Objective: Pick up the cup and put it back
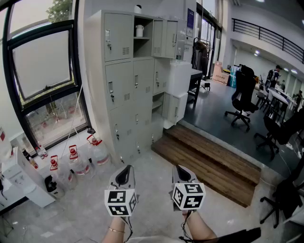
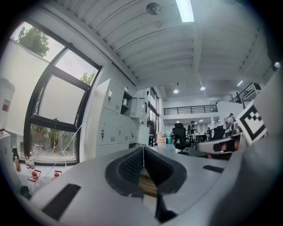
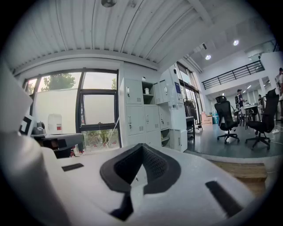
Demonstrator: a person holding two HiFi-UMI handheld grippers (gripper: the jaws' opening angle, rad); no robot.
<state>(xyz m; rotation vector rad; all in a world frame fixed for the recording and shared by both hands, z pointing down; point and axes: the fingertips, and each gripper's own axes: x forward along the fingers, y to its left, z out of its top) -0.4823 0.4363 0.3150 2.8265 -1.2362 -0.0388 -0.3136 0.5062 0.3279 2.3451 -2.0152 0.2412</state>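
Observation:
A white cup (image 1: 139, 30) stands on the shelf of an open compartment near the top of the grey locker block (image 1: 135, 80). It appears small in the right gripper view as cup (image 3: 146, 91) and in the left gripper view as cup (image 2: 125, 101). My left gripper (image 1: 124, 171) and right gripper (image 1: 182, 169) hang side by side low in the head view, above the pale floor and far short of the lockers. Both point toward the lockers. Left gripper (image 2: 143, 150) has its jaws shut with nothing between them. So does right gripper (image 3: 142, 148).
Several large water bottles (image 1: 97, 152) with red caps stand on the floor under the window, beside a white dispenser (image 1: 21, 182). A wooden step (image 1: 209, 159) leads up to a dark floor with office chairs (image 1: 244, 95) and desks at the right. Another white object (image 1: 137, 8) tops the lockers.

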